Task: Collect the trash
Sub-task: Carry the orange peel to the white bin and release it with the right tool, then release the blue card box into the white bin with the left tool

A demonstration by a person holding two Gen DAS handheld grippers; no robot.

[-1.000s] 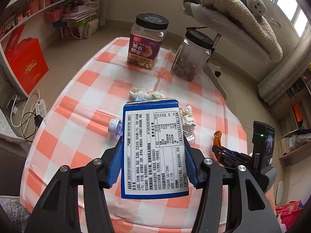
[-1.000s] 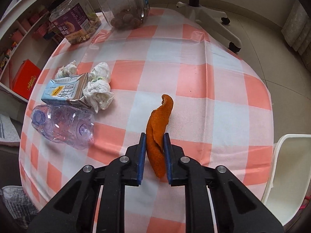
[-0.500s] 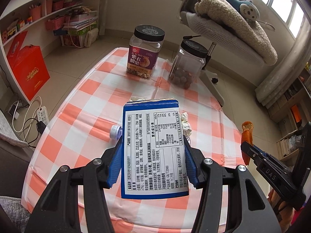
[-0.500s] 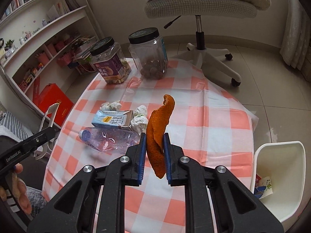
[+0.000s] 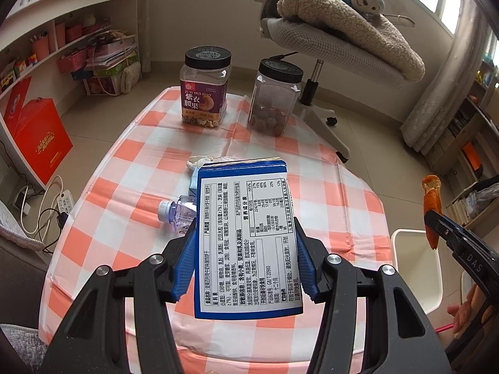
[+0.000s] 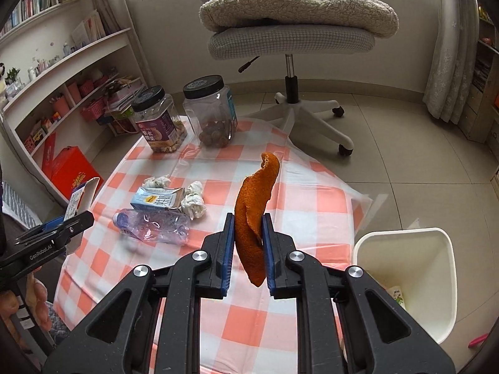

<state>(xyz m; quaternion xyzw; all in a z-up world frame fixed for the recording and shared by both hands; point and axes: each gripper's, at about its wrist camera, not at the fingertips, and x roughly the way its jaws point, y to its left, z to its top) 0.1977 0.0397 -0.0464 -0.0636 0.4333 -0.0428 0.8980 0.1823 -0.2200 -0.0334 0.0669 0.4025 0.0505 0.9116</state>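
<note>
The left gripper (image 5: 246,260) is pinching a blue box (image 5: 246,240) by its two sides, label face toward the camera, holding it above the checked surface (image 5: 118,168). The right gripper (image 6: 248,247) is pressing together on an orange peel (image 6: 254,212), which is sticking up between the pads, clear of the surface. Just right of the surface a white bin (image 6: 418,268) is standing on the floor with a scrap inside. On the surface beyond the peel, a crushed bottle (image 6: 152,227) is lying beside a carton (image 6: 159,199), with tissue wads (image 6: 195,205) touching the carton. Farther back, two jars (image 6: 209,112) are standing near the far edge. A chair (image 6: 291,40) is sitting behind them.
</note>
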